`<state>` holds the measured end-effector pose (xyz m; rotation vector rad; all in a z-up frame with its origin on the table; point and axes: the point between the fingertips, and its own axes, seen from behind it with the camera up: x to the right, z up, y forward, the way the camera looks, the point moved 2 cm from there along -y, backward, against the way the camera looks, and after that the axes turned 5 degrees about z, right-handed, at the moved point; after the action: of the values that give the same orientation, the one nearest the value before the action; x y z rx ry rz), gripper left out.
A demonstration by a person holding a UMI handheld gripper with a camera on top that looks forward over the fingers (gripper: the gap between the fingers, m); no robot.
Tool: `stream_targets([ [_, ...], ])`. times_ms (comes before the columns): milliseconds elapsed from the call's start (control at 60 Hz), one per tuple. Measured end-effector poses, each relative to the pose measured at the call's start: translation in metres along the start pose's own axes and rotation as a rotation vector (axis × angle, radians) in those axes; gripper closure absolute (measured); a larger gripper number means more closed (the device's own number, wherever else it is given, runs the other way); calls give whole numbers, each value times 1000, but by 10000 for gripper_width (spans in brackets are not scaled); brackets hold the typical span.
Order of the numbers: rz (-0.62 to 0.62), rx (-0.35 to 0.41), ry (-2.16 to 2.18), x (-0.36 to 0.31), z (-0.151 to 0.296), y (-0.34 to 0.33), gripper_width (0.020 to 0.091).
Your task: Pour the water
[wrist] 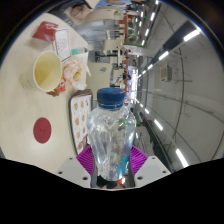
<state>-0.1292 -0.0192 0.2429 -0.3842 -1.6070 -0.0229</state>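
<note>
A clear plastic water bottle [110, 135] with a blue cap [109, 97] fills the space between my gripper's [111, 160] purple pads [87, 158]. Both pads press on the bottle's sides, so the gripper is shut on it. The whole view is rolled sideways, and the bottle is lifted off the table. A pale yellow cup [46, 72] stands on the white table [25, 105], well beyond the fingers and to the left of the bottle.
On the table lie a red round coaster [41, 129], a patterned card or tray [81, 115] just behind the bottle, snack packets [73, 70] by the cup and a red packet [43, 33] farther off. Beyond stretches a long room with ceiling lights.
</note>
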Motion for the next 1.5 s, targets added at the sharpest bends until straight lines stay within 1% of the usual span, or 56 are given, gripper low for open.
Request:
stream_targets([
  [167, -62, 28, -303, -15, 49, 11, 676],
  [250, -77, 30, -425, -25, 64, 21, 677],
  [383, -75, 23, -527, -36, 71, 34, 676],
  [483, -47, 31, -474, -38, 68, 34, 675],
  [600, -4, 52, -285, -29, 59, 28, 676],
  [717, 86, 104, 66, -18, 52, 19, 676],
  [817, 182, 165, 418, -7, 49, 12, 676],
  [917, 280, 192, 743, -9, 40, 12, 675],
  [1083, 443, 182, 1165, -59, 35, 27, 674],
  [1250, 549, 163, 1360, -114, 36, 41, 676],
  [1367, 586, 150, 1428, -143, 38, 51, 674],
  [1467, 589, 140, 1472, -162, 34, 58, 674],
  [1500, 596, 123, 1475, -171, 32, 60, 660],
])
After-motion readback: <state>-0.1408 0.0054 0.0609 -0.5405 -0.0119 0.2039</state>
